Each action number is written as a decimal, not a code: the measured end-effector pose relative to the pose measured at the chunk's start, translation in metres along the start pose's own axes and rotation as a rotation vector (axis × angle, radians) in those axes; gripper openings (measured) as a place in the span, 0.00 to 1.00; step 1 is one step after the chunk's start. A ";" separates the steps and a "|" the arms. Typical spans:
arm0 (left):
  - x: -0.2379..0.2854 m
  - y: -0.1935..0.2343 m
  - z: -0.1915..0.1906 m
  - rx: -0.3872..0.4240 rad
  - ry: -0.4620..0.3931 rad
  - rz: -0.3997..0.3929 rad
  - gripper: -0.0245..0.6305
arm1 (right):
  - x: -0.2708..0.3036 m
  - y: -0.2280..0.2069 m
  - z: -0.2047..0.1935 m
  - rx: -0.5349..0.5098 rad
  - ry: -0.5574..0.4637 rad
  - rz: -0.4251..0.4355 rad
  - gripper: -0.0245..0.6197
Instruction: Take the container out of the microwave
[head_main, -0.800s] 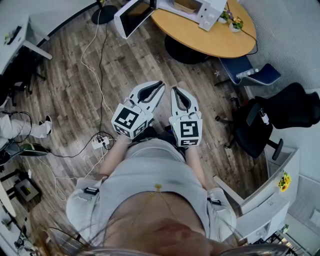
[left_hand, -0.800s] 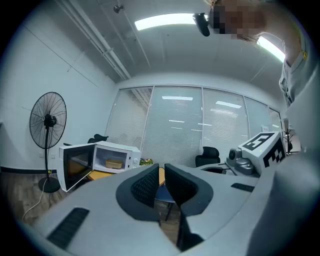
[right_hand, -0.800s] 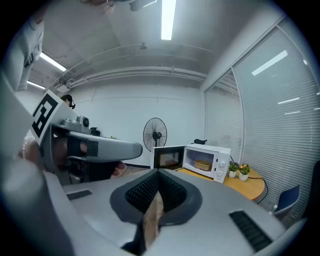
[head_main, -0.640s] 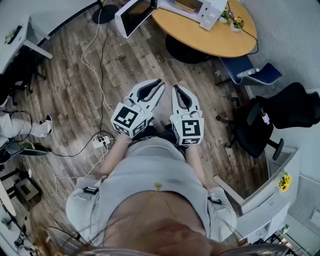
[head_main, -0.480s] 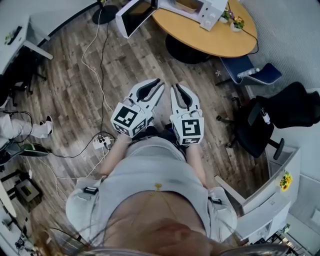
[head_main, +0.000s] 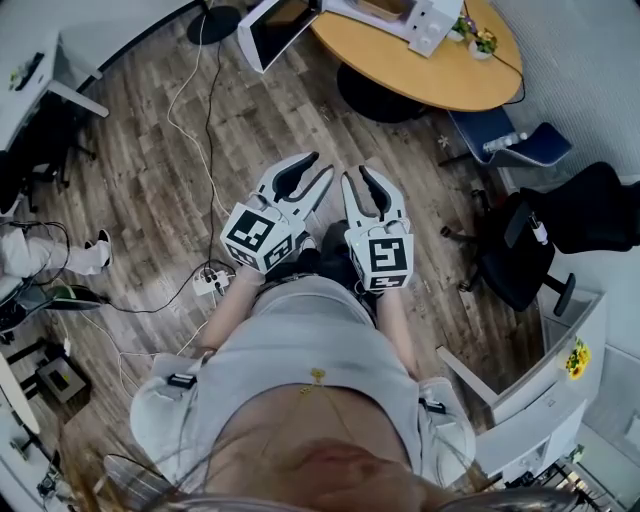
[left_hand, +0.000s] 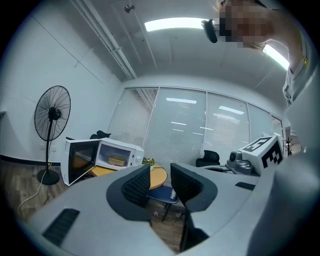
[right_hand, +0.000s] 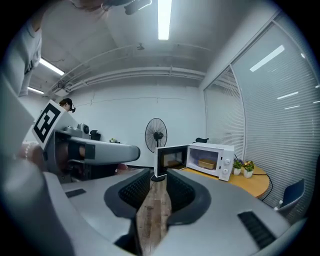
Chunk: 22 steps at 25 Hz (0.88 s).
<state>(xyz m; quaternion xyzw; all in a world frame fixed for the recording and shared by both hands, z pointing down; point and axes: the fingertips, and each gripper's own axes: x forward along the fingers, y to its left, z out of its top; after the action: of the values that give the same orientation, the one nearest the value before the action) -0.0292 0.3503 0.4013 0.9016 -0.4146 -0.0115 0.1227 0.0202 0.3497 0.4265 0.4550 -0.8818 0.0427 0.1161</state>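
Note:
A white microwave (head_main: 400, 14) stands on a round wooden table (head_main: 440, 70) at the top of the head view, its door (head_main: 275, 28) swung open to the left. Inside it sits a tan container (right_hand: 206, 163), also seen as the container (left_hand: 118, 161) in the left gripper view. My left gripper (head_main: 321, 166) and right gripper (head_main: 357, 176) are held side by side above the wood floor, well short of the table. Both are open with nothing between the pads. The microwave (right_hand: 212, 159) lies ahead and right of the right gripper (right_hand: 158, 181). It lies ahead and left of the left gripper (left_hand: 160, 176).
A pedestal fan (left_hand: 52, 116) stands left of the microwave. Cables (head_main: 203, 120) and a power strip (head_main: 210, 283) lie on the floor to my left. A blue chair (head_main: 505, 140) and a black office chair (head_main: 525, 250) stand to the right. Small potted plants (head_main: 475, 36) sit beside the microwave.
Both grippers have edged slightly forward toward the table, and their jaws look a little wider apart than before.

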 end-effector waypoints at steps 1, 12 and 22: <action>0.000 0.001 0.000 -0.001 0.001 -0.001 0.23 | 0.001 0.000 -0.001 -0.005 0.006 0.000 0.21; 0.025 0.034 0.005 -0.029 -0.002 0.031 0.23 | 0.035 -0.022 0.008 -0.034 -0.001 -0.011 0.21; 0.071 0.072 0.022 -0.020 0.004 0.039 0.23 | 0.089 -0.055 0.021 -0.010 0.003 0.034 0.21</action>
<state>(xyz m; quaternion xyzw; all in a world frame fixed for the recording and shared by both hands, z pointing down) -0.0393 0.2468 0.4022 0.8922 -0.4315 -0.0117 0.1328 0.0114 0.2431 0.4261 0.4392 -0.8895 0.0409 0.1191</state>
